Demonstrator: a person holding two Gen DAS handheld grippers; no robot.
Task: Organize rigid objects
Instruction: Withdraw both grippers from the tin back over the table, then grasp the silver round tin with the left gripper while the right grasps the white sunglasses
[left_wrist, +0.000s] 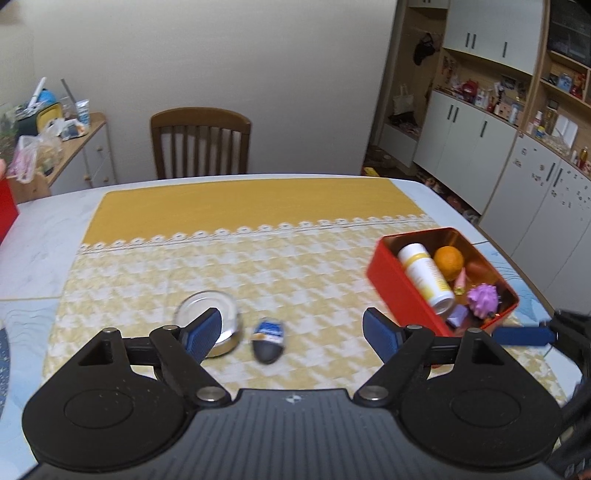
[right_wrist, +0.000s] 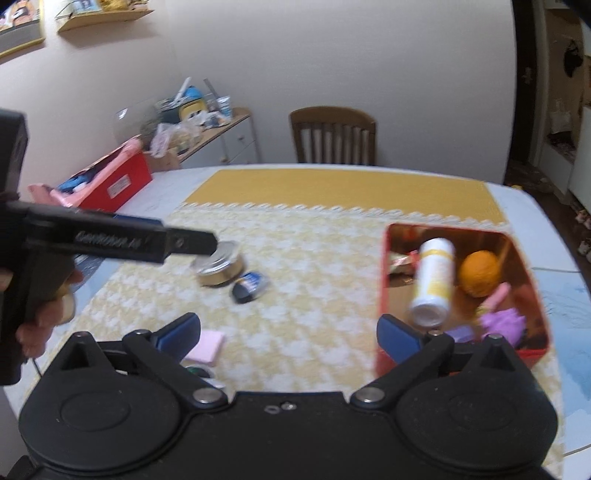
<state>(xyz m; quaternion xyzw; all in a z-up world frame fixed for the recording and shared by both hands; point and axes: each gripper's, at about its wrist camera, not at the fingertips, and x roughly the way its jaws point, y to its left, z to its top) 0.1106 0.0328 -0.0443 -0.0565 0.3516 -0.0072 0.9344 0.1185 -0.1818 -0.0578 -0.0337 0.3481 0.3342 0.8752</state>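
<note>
A red tin box (left_wrist: 399, 295) stands on the yellow cloth at the right. It holds a white bottle (left_wrist: 424, 275), an orange (left_wrist: 448, 260), a purple spiky ball (left_wrist: 482, 299) and small items. Left of it sit a round tin with a clear lid (left_wrist: 208, 314) and a small blue-black object (left_wrist: 269, 339). My left gripper (left_wrist: 291, 332) is open above the cloth, nothing between its pads, with the small object just ahead. My right gripper (right_wrist: 288, 338) is open and empty beside the box's (right_wrist: 382, 295) left wall. A pink note pad (right_wrist: 207, 345) lies by its left finger.
A wooden chair (left_wrist: 201, 142) stands at the table's far edge. A second red box (right_wrist: 118, 184) with pink contents sits far left on the table. A cluttered sideboard (left_wrist: 74, 136) is at the left, cupboards (left_wrist: 480, 147) at the right. A hand (right_wrist: 40, 321) holds the left gripper.
</note>
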